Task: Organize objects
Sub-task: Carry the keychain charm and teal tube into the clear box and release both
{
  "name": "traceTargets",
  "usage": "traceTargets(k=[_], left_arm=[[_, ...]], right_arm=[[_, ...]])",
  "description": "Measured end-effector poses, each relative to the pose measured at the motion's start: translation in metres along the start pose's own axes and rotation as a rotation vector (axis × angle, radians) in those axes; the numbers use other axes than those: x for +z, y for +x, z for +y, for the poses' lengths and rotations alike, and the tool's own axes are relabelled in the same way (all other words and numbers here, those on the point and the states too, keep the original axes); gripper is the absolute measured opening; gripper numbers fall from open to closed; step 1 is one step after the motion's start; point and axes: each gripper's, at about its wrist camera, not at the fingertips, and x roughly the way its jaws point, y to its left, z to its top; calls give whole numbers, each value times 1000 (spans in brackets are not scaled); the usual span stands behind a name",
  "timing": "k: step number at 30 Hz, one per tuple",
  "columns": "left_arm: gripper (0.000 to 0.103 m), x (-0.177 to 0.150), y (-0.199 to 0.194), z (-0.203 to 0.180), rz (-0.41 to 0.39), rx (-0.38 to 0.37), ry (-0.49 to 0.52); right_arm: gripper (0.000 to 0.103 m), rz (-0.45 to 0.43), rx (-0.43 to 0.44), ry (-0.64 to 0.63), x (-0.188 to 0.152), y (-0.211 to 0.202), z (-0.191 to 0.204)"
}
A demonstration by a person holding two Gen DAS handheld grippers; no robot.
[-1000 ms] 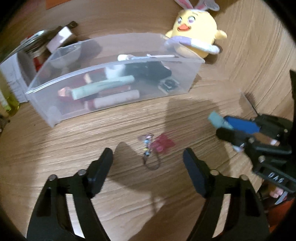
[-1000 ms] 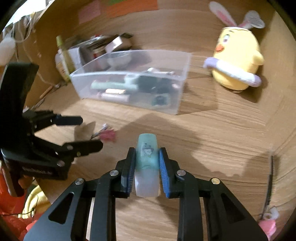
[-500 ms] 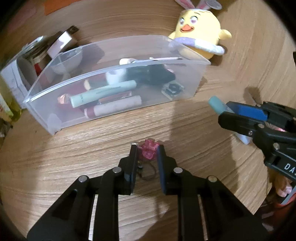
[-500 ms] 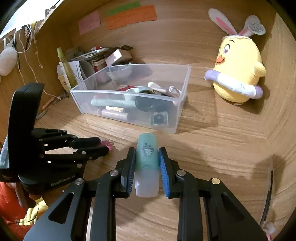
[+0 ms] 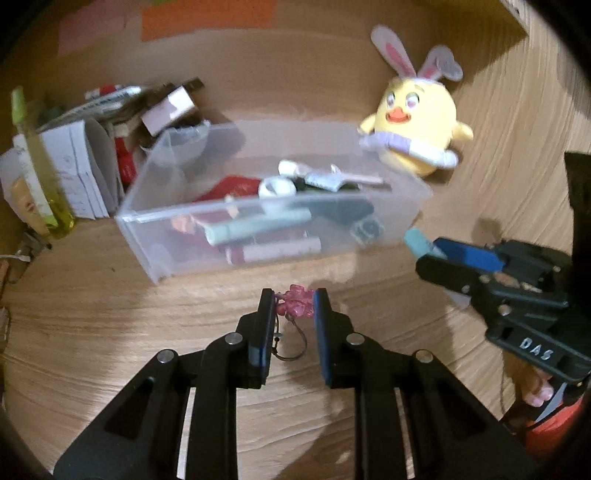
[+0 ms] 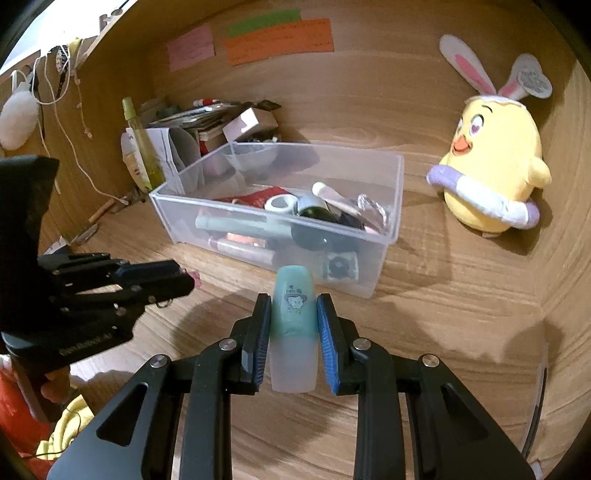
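Observation:
A clear plastic bin (image 5: 155, 229) (image 6: 391, 221) with several small items stands on the wooden desk. My left gripper (image 5: 293, 304) is shut on a pink keychain charm (image 5: 295, 304), lifted off the desk, with its metal ring (image 5: 291, 343) hanging below. It also shows in the right wrist view (image 6: 177, 280). My right gripper (image 6: 293, 314) is shut on a teal and white tube (image 6: 293, 325) with a cartoon print, held in front of the bin. It shows at the right of the left wrist view (image 5: 428, 254), near the bin's right corner.
A yellow chick plush (image 5: 413, 133) (image 6: 491, 173) with bunny ears stands right of the bin. Boxes, papers and a green bottle (image 6: 142, 147) are piled behind the bin at the left. Sticky notes (image 6: 277, 35) hang on the back wall.
My left gripper closed on the pink keychain charm and lifted it from the desk towards the bin. My right gripper rose and moved closer to the bin with the tube.

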Motion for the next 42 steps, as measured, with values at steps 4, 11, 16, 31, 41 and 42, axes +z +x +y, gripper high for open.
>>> traceTargets(k=[4, 11, 16, 31, 41, 42], left_arm=[[20, 10, -16, 8, -53, 4, -15], [20, 25, -37, 17, -122, 24, -19], [20, 35, -46, 24, -158, 44, -23], [20, 77, -44, 38, -215, 46, -51], [20, 91, -8, 49, -147, 9, -70], [20, 90, -2, 51, -130, 4, -75]], right_arm=[[23, -16, 2, -4, 9, -1, 4], [23, -43, 0, -25, 26, -1, 8], [23, -69, -10, -44, 42, -2, 8], [23, -121, -28, -80, 86, 8, 11], [23, -63, -66, -64, 98, 42, -1], [23, -53, -63, -59, 97, 46, -3]])
